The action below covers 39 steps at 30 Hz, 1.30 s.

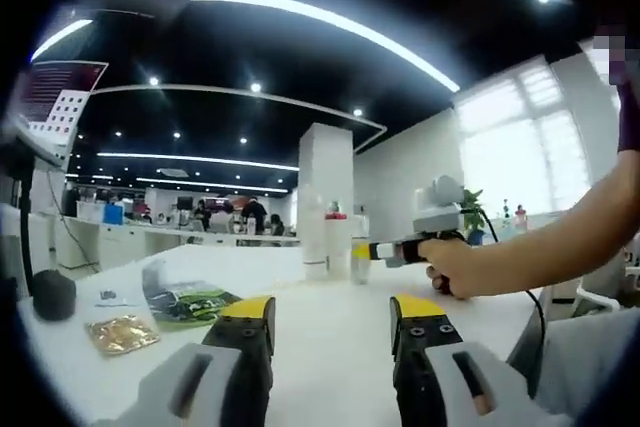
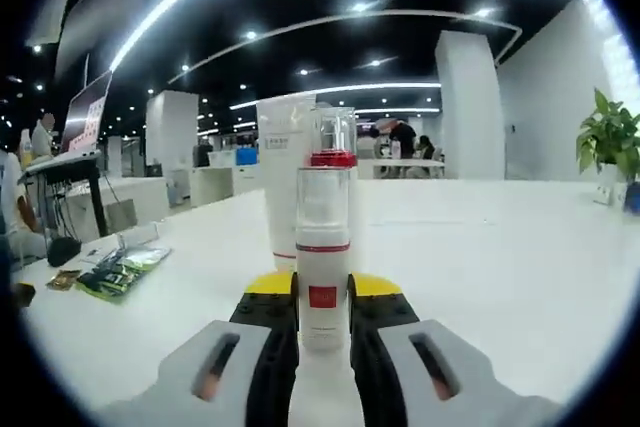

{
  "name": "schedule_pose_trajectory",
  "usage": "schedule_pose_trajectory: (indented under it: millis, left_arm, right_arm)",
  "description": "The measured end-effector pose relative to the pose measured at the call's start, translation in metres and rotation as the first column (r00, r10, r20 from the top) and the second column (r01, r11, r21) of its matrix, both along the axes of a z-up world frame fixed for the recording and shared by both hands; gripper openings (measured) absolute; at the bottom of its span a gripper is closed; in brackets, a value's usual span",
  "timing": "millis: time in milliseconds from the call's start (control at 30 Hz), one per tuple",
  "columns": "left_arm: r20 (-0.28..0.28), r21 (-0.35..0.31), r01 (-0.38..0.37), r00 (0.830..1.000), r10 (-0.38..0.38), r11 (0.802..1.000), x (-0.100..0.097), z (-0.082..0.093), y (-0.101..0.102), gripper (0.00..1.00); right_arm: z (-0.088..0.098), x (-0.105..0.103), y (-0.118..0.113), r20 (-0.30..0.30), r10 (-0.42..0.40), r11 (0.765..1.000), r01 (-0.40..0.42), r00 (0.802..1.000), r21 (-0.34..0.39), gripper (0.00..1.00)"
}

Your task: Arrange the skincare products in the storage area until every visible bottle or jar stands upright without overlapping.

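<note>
Crowding gripped pump bottle (image 2: 323, 257), white tube (image 2: 283, 182) behind

No wording can be made out anywhere: the print on the white tube (image 2: 284, 172), the pump bottle's red label (image 2: 322, 296) and the green packet (image 1: 190, 303) is too blurred.

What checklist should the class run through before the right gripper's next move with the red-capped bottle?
1. Grip: right gripper shut on the red-capped bottle: ok.
2. Bottle upright between the jaws: ok.
3. Gap to the white tube standing behind it: cannot tell, they overlap in the right gripper view.
4. White table bare to the right for a place to set down: ok.
5. Left gripper open, holding nothing, away from the bottles: ok.
6. Green packet and gold sachet lie off to the side, out of the path: ok.
</note>
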<state>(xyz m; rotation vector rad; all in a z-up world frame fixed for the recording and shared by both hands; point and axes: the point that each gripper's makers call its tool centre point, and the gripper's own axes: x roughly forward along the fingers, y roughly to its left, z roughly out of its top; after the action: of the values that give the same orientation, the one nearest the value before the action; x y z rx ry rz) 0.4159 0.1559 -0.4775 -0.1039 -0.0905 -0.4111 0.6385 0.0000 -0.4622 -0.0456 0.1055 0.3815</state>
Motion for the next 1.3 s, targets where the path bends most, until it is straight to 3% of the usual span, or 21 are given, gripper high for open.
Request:
schedule_pose_trajectory:
  millis: [100,233,900,1300]
  left_arm:
    - [-0.008,0.025,-0.009,1.000,0.009,1.000,0.000,-0.003,0.001,0.46]
    - [-0.007,0.002,-0.005,1.000,0.005,1.000,0.001,-0.002,0.000,0.47]
    - [0.002,-0.043,-0.004,1.000,0.004,0.999,0.001,0.001,0.002,0.45]
    - [-0.020,0.061,0.064,0.998,-0.063,0.996,0.001,-0.009,-0.019,0.42]
  right_arm:
    - [0.000,0.008,0.002,0.041,-0.005,0.998,0.008,0.999,-0.059,0.17]
    - [0.001,0.009,0.005,0.048,-0.016,0.998,0.019,0.999,-0.063,0.17]
    - [-0.007,0.017,0.003,0.028,-0.057,0.992,0.060,0.998,-0.111,0.18]
    - [-0.008,0.026,0.002,0.019,-0.069,0.991,0.070,0.997,-0.116,0.18]
